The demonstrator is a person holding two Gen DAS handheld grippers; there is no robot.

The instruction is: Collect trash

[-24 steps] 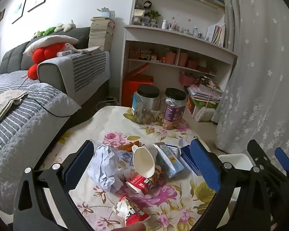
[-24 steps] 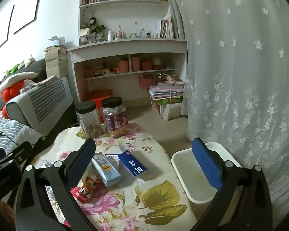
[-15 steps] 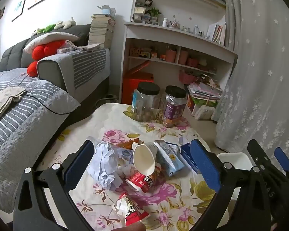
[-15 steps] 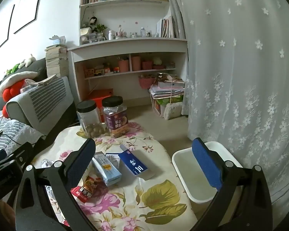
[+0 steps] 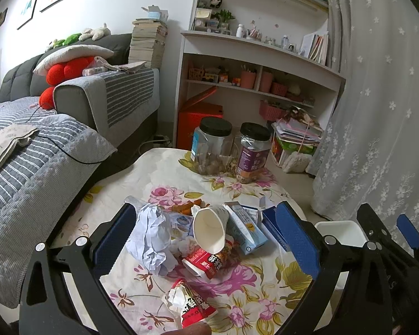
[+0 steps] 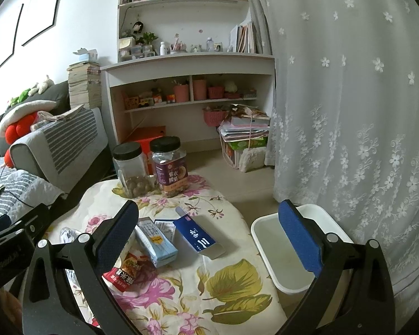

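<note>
Both tools are hanging above the floral-clothed table (image 5: pixel 159 167), and the job looks to be at the reaching stage, with nothing picked up yet. The left hand-held gripper (image 5: pixel 206 234) is standing wide open and empty, its blue pads framing the heap of litter: a crumpled paper ball (image 5: pixel 150 237) at about 9 o'clock of the heap, a tipped paper cup (image 5: pixel 209 227) in the middle, a red snack wrapper (image 5: pixel 206 261) just below the cup at 6 o'clock, and a second torn red packet (image 5: pixel 191 305) nearer the camera. A pale blue carton (image 5: pixel 244 230) is lying touching the cup at its 3 o'clock.

The right hand-held gripper (image 6: pixel 209 237) is likewise gaping wide and holding nothing, looking over a dark blue box (image 6: pixel 197 236) and, at 3 o'clock past the table edge, the white bin (image 6: pixel 268 254) on the floor, which appears empty.

Judging from this, the next move is calling for one tool to descend onto a single piece, close on it firmly, then carry it rightward over the bin. The two black-lidded jars (image 5: pixel 229 148) at 12 o'clock are probably not trash.
</note>
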